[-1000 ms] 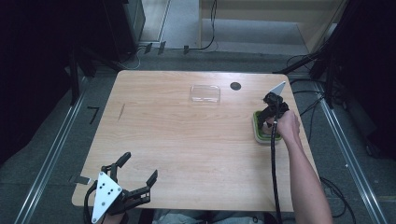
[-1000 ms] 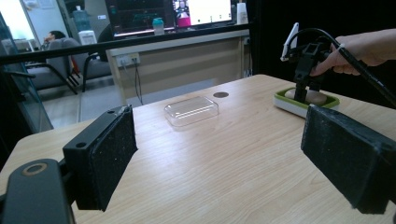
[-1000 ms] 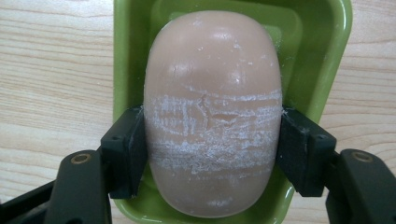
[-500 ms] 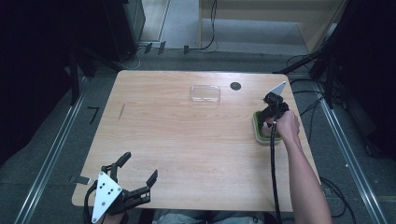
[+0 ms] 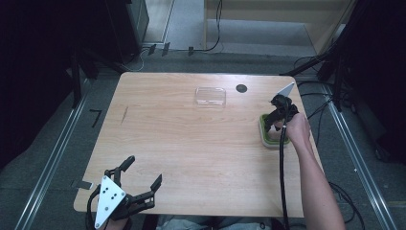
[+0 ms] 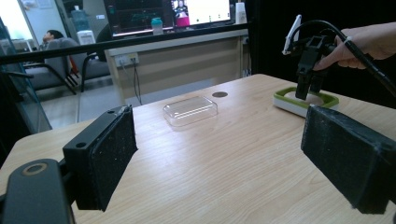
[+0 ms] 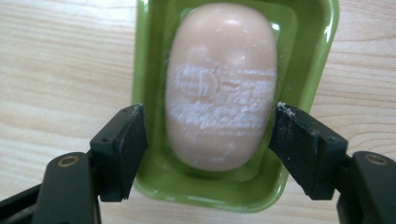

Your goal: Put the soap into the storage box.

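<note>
My left gripper (image 5: pixel 136 189) sat at the table's (image 5: pixel 191 143) near-left corner, jaws spread wide, holding nothing. Mid-table toward the far edge lay a clear plastic lid (image 5: pixel 210 96), a dark round spot (image 5: pixel 241 88) just right of it. At the right edge, my right gripper (image 7: pixel 210 140) pointed down over the green soap dish (image 7: pixel 149 56), jaws apart on either side of the pale soap bar (image 7: pixel 219 79) lying in it (not touching, far as I could tell). The bar's long axis ran away from the jaws, so they straddled its short width. The right hand (image 5: pixel 299 129) was plainly the nearer one.
</note>
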